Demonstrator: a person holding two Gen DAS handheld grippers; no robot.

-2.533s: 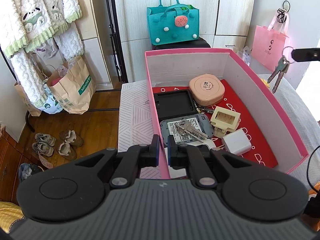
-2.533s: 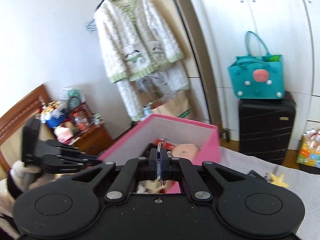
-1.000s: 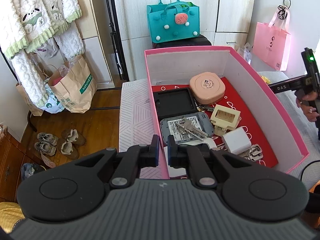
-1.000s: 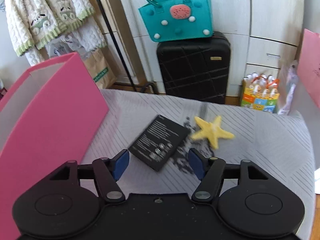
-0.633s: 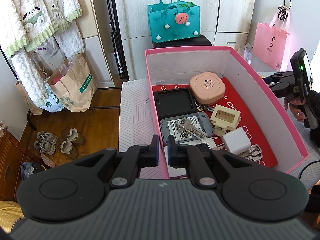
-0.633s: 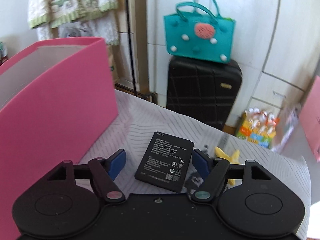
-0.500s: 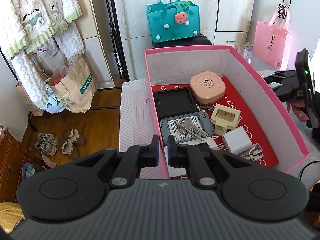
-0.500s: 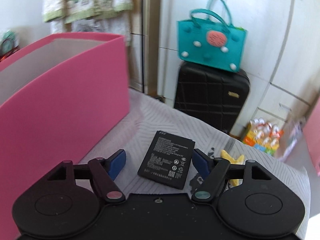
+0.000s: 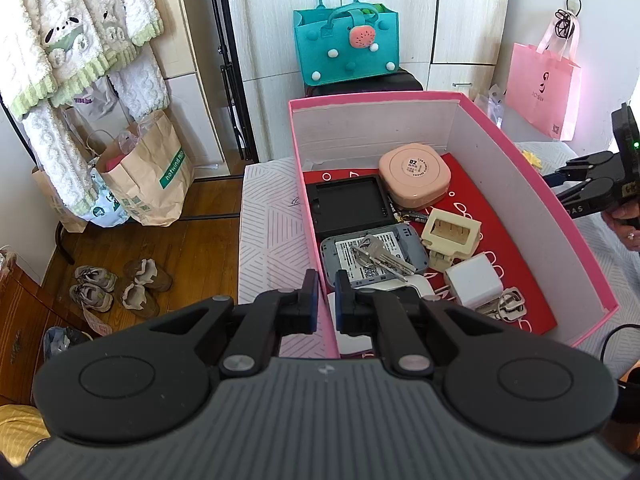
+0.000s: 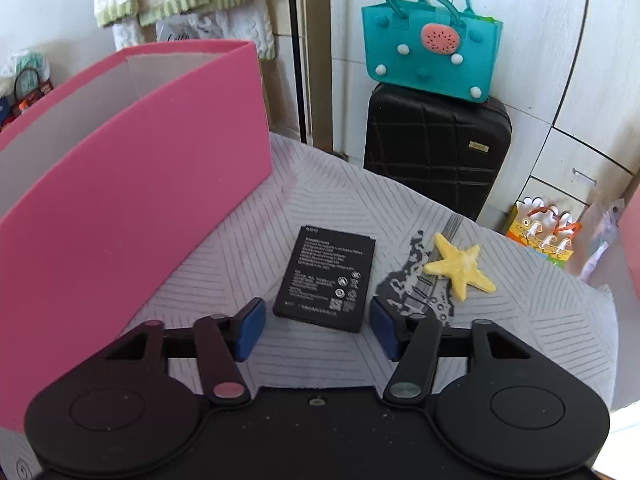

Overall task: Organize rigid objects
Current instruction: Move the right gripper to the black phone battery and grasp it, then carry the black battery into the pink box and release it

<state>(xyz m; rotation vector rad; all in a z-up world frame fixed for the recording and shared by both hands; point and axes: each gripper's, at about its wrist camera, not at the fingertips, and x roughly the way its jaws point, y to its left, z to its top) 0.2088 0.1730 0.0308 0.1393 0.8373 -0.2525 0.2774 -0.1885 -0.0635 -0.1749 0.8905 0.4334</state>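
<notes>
While the left tongs (image 9: pixel 327 294) stay clenched on the near-left wall of the pink box (image 9: pixel 552 216), pads either side of the rim, the right tongs (image 10: pixel 316 330) hang released over the bed (image 10: pixel 520 320), jaws closing with nothing pressed between them. Just ahead of the blue pads (image 10: pixel 250 330) a black battery (image 10: pixel 326 284) lies flat on the striped cover, its near short edge about level with the pad tips; its long axis runs away from the camera, leaning slightly rightward, label up. Bare cover lies between its left edge and the box wall; to its right, past a dark guitar print (image 10: pixel 420 284), a yellow star (image 10: pixel 460 266) rests apart from it. Beyond, the bed edge curves in front of a black suitcase (image 10: pixel 436 148) carrying a teal bag (image 10: pixel 430 54). Inside the box, seen from the left wrist, lie a black tray (image 9: pixel 346 206), a round pink case (image 9: pixel 414 174), a grey device (image 9: pixel 372 254) with keys (image 9: pixel 380 256) atop, a cream adapter (image 9: pixel 452 236), a white charger (image 9: pixel 472 282) and a second key bunch (image 9: pixel 506 305); red floor remains open along the right wall.
</notes>
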